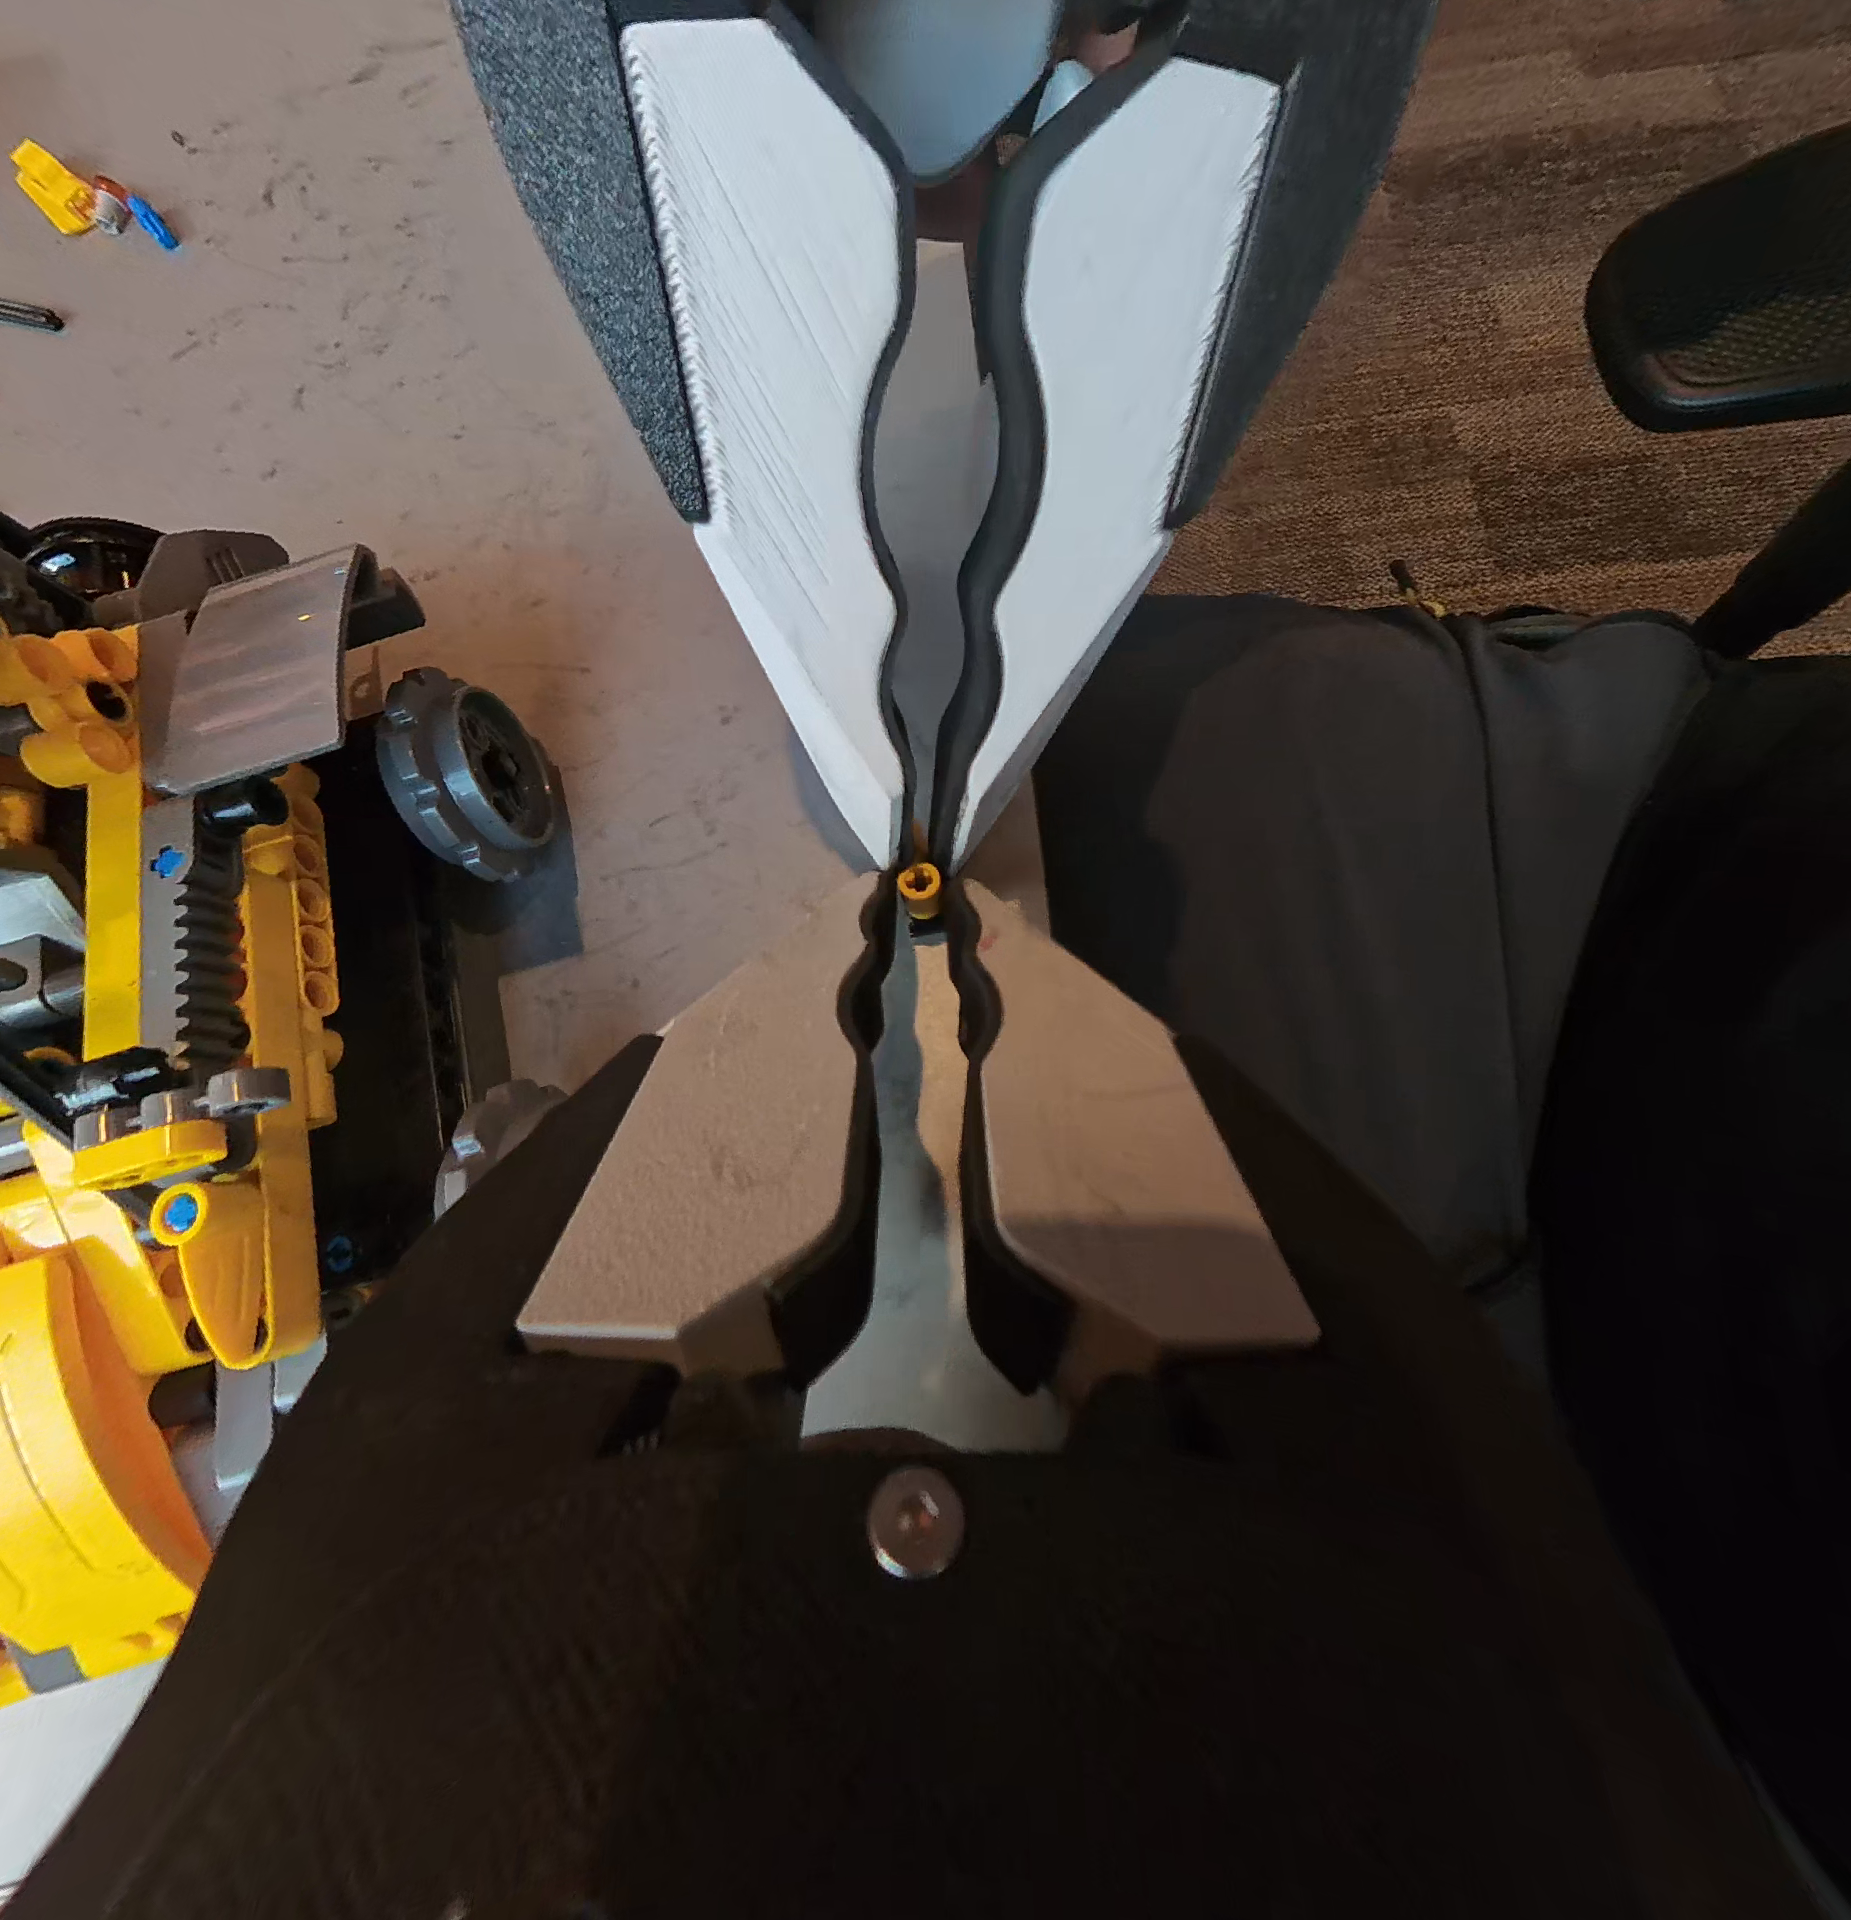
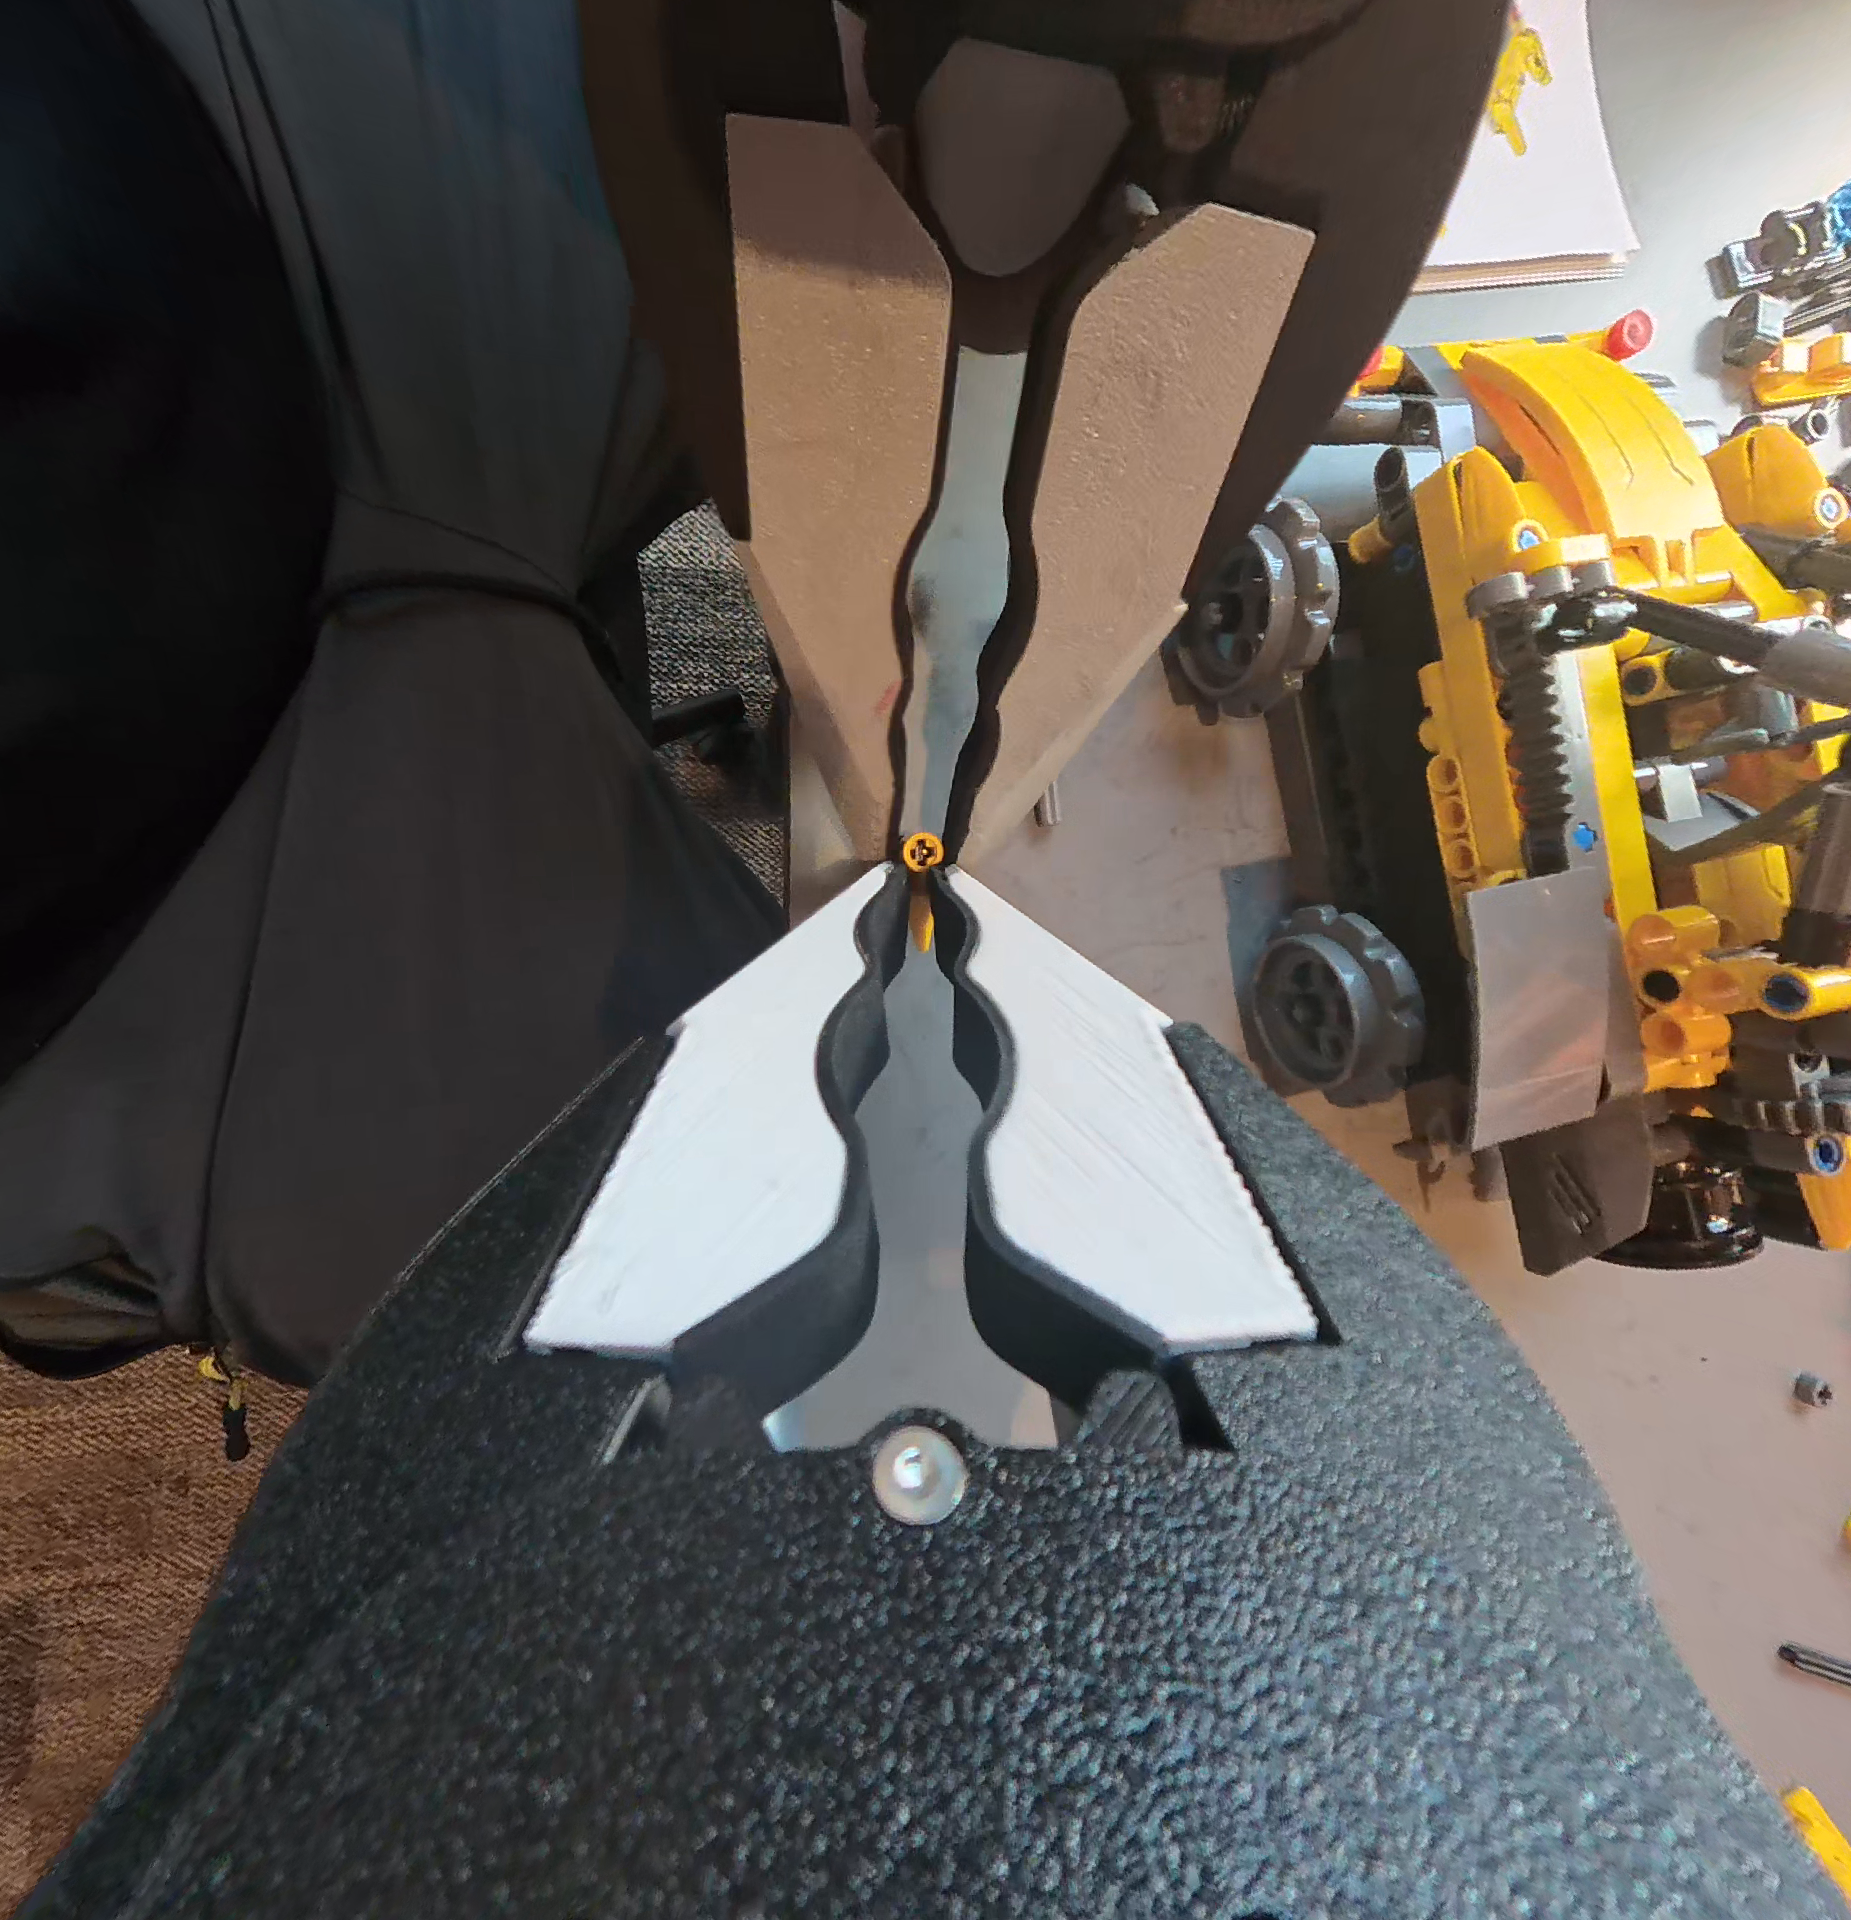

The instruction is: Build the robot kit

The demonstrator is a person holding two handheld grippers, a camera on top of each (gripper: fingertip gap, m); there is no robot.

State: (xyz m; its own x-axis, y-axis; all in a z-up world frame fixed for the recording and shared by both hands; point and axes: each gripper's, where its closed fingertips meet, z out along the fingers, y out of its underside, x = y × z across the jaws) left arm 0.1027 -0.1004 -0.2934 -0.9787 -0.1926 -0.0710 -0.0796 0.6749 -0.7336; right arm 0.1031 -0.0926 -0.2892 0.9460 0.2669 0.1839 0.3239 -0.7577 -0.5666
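Observation:
My two grippers meet tip to tip above the table edge. A small yellow peg-like building-toy piece (image 1: pixel 917 883) sits between the tips. My left gripper (image 1: pixel 917 906), with tan fingers on a black body, is shut on its round end. My right gripper (image 2: pixel 921 891), with white fingers and black pads, is shut on its thin yellow shaft (image 2: pixel 921 923). The round end (image 2: pixel 921 852) shows at the left gripper's tips (image 2: pixel 926 831) in the right wrist view. The right gripper (image 1: pixel 916 847) comes in from the top of the left wrist view.
A yellow and grey tracked building-toy vehicle (image 1: pixel 121 1039) lies on the beige table (image 1: pixel 433 364), with grey sprocket wheels (image 2: pixel 1336 997). Loose small parts (image 1: pixel 79 192) and a paper booklet (image 2: pixel 1523 156) lie farther off. A black cloth (image 1: pixel 1368 935), a chair (image 1: pixel 1752 301) and brown carpet (image 1: pixel 1472 312) are beside the table.

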